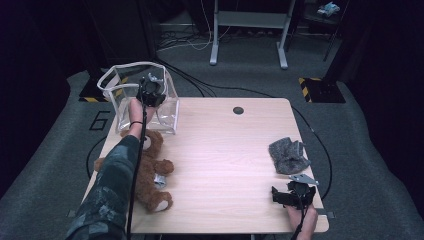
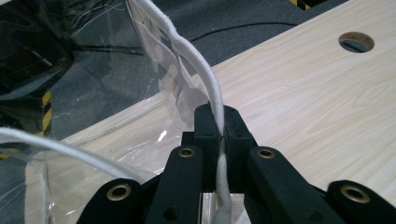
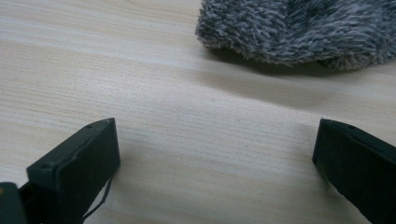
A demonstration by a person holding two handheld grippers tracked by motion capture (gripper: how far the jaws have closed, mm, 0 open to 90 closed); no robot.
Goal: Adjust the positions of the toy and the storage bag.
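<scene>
left gripper (image 2: 219, 135) pinches bag (image 1: 167, 107) rim cord at table's far-left corner, likely holding mouth open | right gripper (image 3: 215, 154) spread, idle near grey sock (image 1: 288, 155) | teddy bear (image 1: 152, 172) beside bag

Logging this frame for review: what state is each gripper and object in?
left gripper: shut on the bag's white rim
clear bag: open, upright
right gripper: open, holding nothing
teddy bear: lying on the table
grey fuzzy cloth: crumpled, untouched
</scene>
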